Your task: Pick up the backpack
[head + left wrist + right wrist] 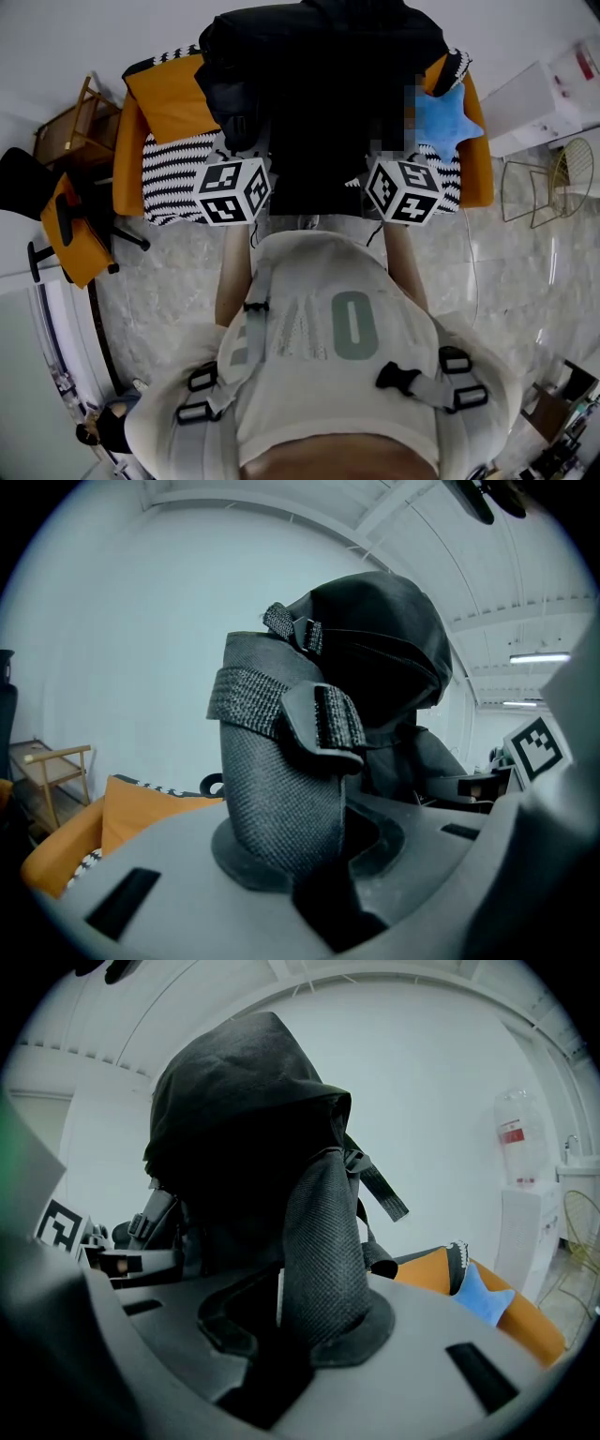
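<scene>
A black backpack (319,84) hangs upright in front of me over the orange sofa (476,169), held up by its two shoulder straps. In the left gripper view, my left gripper (314,860) is shut on one padded mesh strap (281,789), which rises from between the jaws to the bag's top (384,630). In the right gripper view, my right gripper (295,1330) is shut on the other strap (323,1241), and the bag's dark body (234,1119) looms above it. Both marker cubes (232,190) (405,187) sit side by side at the bag's lower edge.
A black-and-white striped throw (173,173), an orange cushion (173,94) and a blue star pillow (445,117) lie on the sofa. At the left are a wooden rack (70,127) and an office chair (70,230). A white cabinet (548,94) and wire stool (558,178) stand at the right.
</scene>
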Tool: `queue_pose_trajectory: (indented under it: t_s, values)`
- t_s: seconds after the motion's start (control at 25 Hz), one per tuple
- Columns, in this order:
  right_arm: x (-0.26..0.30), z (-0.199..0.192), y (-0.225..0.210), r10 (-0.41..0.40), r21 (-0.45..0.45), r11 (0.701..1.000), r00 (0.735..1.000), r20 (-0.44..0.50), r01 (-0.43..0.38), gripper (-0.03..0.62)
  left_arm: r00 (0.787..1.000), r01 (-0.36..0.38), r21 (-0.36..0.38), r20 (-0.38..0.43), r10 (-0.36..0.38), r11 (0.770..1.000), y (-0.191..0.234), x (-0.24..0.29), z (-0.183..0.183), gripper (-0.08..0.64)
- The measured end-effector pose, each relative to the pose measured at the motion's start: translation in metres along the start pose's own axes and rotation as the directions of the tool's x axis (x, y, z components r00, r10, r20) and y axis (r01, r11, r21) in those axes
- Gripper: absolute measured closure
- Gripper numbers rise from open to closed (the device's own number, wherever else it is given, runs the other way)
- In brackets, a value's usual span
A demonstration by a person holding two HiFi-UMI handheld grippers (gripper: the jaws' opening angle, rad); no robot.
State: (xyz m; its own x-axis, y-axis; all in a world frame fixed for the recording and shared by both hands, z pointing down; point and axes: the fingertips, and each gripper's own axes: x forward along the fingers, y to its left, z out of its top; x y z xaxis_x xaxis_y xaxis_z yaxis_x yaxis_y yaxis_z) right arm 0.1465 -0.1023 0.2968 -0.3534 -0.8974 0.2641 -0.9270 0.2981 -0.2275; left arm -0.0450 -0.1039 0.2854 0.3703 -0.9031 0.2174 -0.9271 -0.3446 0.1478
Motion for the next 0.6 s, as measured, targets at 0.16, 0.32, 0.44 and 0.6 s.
queue_pose_trajectory:
  t_s: [0.16,0.32,0.44,0.6]
  values:
    - [0.002,-0.001,0.000,-0.003,-0.009,1.000,1.000,-0.003,0.003,0.486,1.000,0.003,-0.010,-0.001,-0.003,1.000,0.002,0.001,-0.002,0.465]
    - [0.006,0.000,-0.001,-0.006,-0.016,1.000,1.000,0.001,0.006,0.486,1.000,0.004,-0.012,0.006,-0.004,1.000,0.004,0.006,-0.003,0.465]
    - [0.012,-0.001,-0.005,-0.015,-0.010,1.000,1.000,0.002,0.015,0.486,1.000,0.005,-0.007,-0.002,-0.005,1.000,0.005,0.013,-0.003,0.465]
    - [0.020,-0.002,-0.008,-0.030,0.008,1.000,1.000,-0.006,0.030,0.486,1.000,0.015,-0.002,-0.023,-0.015,1.000,0.009,0.023,-0.002,0.465]
